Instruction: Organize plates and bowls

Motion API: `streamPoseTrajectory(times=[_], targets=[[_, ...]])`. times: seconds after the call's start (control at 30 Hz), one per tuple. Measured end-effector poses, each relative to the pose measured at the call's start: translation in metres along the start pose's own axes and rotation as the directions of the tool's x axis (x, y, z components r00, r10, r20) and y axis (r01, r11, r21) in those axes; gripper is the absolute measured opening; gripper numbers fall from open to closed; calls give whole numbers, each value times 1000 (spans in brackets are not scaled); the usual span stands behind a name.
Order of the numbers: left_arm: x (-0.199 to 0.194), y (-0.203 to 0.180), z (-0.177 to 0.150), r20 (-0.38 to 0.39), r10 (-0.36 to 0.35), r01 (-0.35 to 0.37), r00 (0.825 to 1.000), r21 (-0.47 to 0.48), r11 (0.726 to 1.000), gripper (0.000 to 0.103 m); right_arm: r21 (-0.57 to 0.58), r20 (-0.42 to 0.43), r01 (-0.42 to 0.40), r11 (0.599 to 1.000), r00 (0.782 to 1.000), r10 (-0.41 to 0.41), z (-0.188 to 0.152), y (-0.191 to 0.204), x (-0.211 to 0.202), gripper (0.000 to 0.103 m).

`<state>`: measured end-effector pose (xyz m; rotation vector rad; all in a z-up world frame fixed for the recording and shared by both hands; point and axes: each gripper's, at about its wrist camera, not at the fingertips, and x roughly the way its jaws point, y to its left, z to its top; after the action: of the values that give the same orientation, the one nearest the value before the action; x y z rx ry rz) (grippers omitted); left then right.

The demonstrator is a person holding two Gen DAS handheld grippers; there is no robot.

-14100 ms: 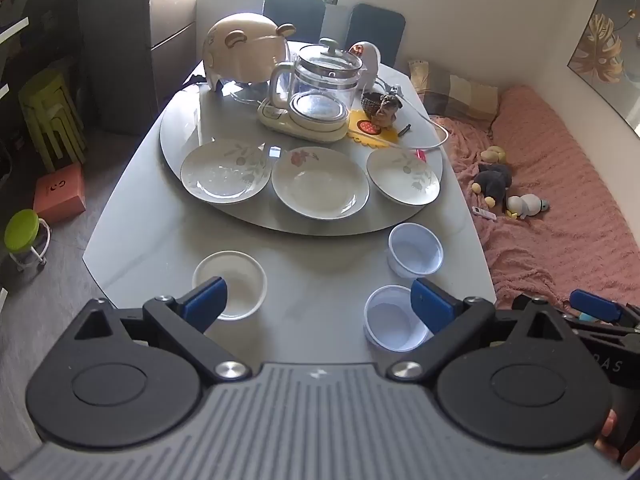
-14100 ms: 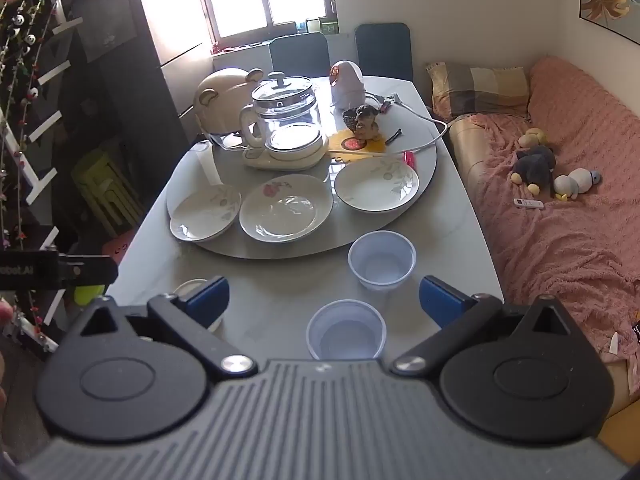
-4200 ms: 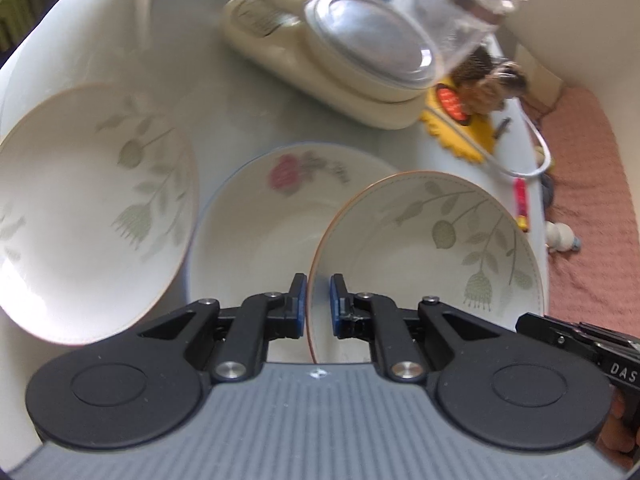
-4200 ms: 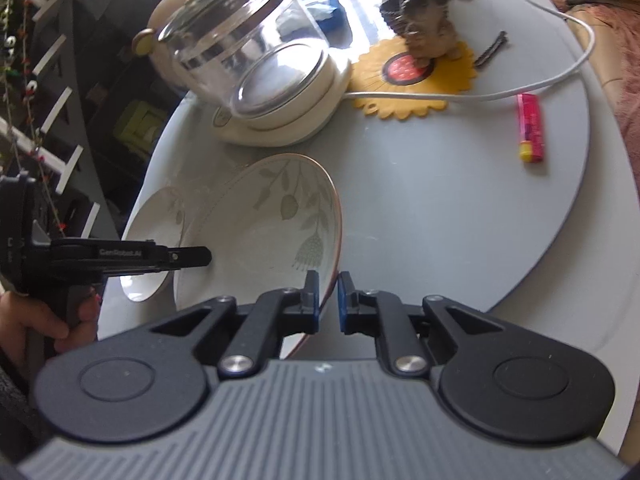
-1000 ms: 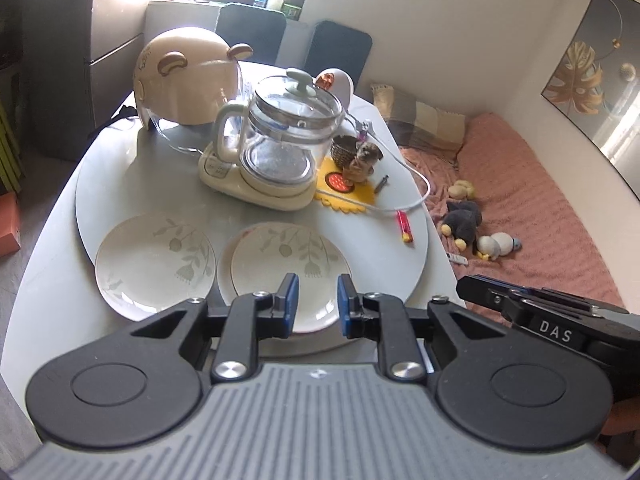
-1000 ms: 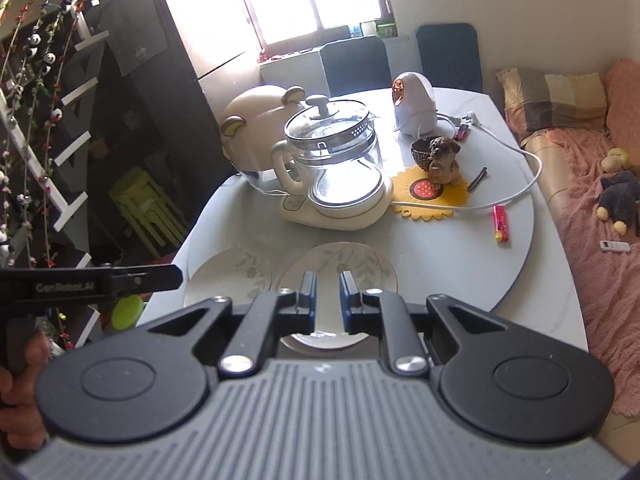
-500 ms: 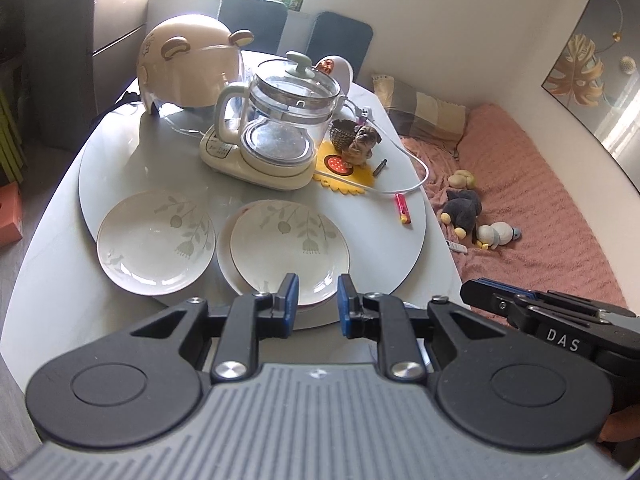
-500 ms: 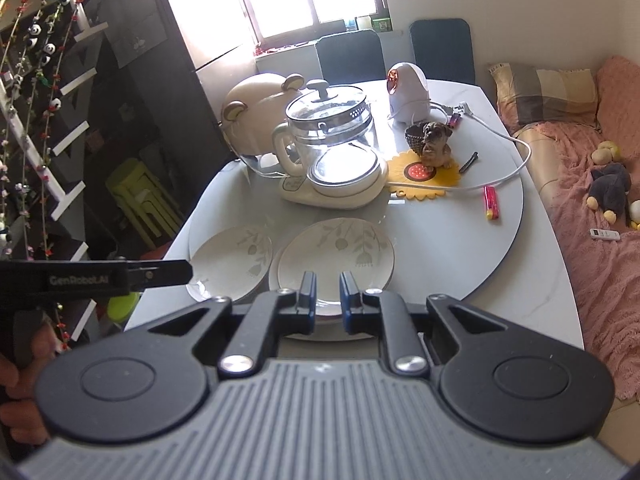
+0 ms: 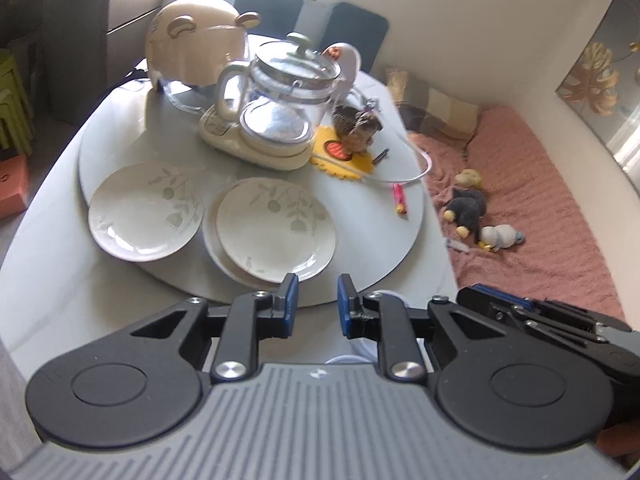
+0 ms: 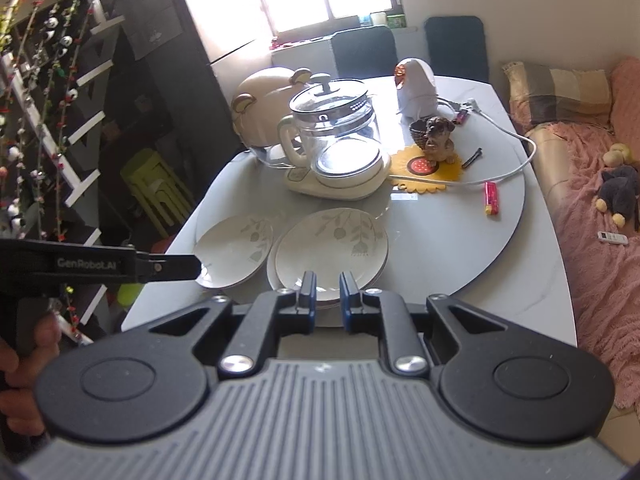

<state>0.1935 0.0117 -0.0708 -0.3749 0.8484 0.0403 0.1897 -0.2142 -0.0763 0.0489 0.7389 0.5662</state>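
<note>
A leaf-pattern plate (image 9: 276, 232) lies stacked on a larger plate (image 9: 212, 240) on the grey turntable (image 9: 380, 248). Another leaf-pattern plate (image 9: 144, 210) lies alone to its left. In the right wrist view the stack (image 10: 332, 248) and the single plate (image 10: 236, 246) show too. My left gripper (image 9: 314, 304) hangs above the table's near edge, jaws a small gap apart, holding nothing. My right gripper (image 10: 325, 294) is near the stack, jaws a small gap apart, empty. A white bowl rim (image 9: 372, 350) peeks out under the left gripper.
A glass kettle on its base (image 9: 276, 108), a bear-shaped cover (image 9: 196, 48), a figurine on a yellow mat (image 9: 356, 132), a cable and a red lighter (image 9: 400, 204) sit on the turntable's far half. A pink bed (image 9: 520, 208) with toys lies to the right.
Both grippers have pulled back and up from the stacked plates. The left gripper's jaws have opened slightly. The plates have not moved.
</note>
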Motion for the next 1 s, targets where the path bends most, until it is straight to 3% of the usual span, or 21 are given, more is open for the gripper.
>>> streamPoseTrajectory(times=[0.4,0.7,1.0], targets=[[-18,-16,-27,-7,132,-132,991,-103,986,23,-68,-41,-126,990,992,123,-7,-11,-4,16],[-33,-22,-34,23,166,-163,986,-102,981,25,-126,-53,-170,977,985,164,-8,-7,-5,16],[-31,0,-39,15,175,-172,984,-132,976,25,-113,-83,-183,977,981,174,-15,5,7,16]])
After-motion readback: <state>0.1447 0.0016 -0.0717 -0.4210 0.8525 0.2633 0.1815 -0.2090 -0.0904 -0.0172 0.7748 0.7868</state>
